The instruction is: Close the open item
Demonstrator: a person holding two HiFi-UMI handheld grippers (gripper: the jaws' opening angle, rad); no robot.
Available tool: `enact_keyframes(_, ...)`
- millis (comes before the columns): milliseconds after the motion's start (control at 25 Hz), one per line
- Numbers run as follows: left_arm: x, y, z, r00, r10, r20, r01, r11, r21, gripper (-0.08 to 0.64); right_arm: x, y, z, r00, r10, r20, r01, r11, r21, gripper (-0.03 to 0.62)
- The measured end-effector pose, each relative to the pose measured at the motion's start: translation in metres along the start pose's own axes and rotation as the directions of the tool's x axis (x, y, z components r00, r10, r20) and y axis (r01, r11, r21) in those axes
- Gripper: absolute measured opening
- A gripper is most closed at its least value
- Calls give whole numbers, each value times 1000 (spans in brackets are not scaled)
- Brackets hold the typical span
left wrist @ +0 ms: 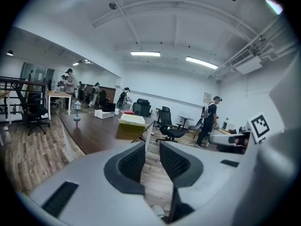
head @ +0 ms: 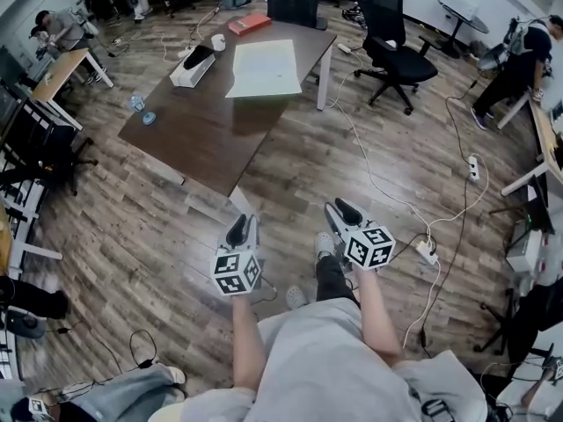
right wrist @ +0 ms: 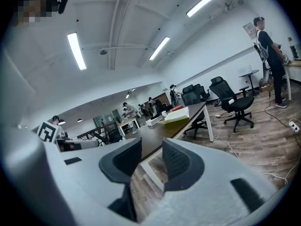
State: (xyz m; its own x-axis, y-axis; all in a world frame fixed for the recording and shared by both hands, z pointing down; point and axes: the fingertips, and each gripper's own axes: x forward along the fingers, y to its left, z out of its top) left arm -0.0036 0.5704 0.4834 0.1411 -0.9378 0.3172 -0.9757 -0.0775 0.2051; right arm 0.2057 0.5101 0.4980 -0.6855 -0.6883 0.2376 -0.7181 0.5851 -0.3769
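Note:
A dark brown table (head: 198, 134) stands ahead of me, well out of reach. On its far part lies a large flat white item (head: 262, 67), seen as a pale slab in the left gripper view (left wrist: 132, 120) and the right gripper view (right wrist: 178, 115). Beside it sits a white box (head: 193, 64) with a black inside showing. My left gripper (head: 239, 227) (left wrist: 152, 147) and right gripper (head: 341, 209) (right wrist: 151, 147) hang over the wooden floor, short of the table's near corner. Both point toward the table. Each has a gap between its jaws with nothing in it.
A red book (head: 249, 23), a white cup (head: 218, 42) and a small lamp-like ornament (head: 141, 108) also sit on the table. Black office chairs (head: 391, 47) stand behind and to the right. Cables and a power strip (head: 427, 251) lie on the floor at right. People work at desks around the room.

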Motion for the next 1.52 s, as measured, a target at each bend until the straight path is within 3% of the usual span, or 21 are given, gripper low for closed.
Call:
enact_keyframes(240, 25, 4, 10, 1000, 11, -9, -11, 1000, 10, 129, 21, -17, 20, 999, 10, 33, -11, 999, 35, 200)
enact_keyframes(480, 57, 18, 25, 1000, 20, -3, -20, 1000, -17, 193, 54, -34, 29, 999, 43, 4, -43, 998, 46, 243)
enact_keyframes(800, 114, 36, 59, 999, 51, 1, -51, 999, -11, 195, 113, -68, 61, 998, 64, -17, -64, 997, 44, 250)
enact_keyframes(1200, 160, 62, 105, 982, 176, 70, -174, 984, -38, 195, 185, -101, 107, 986, 166, -17, -166, 986, 35, 267)
enact_keyframes(1520, 212, 44, 123, 964, 233, 126, -222, 970, -97, 194, 206, -157, 152, 979, 202, -7, -202, 979, -12, 273)
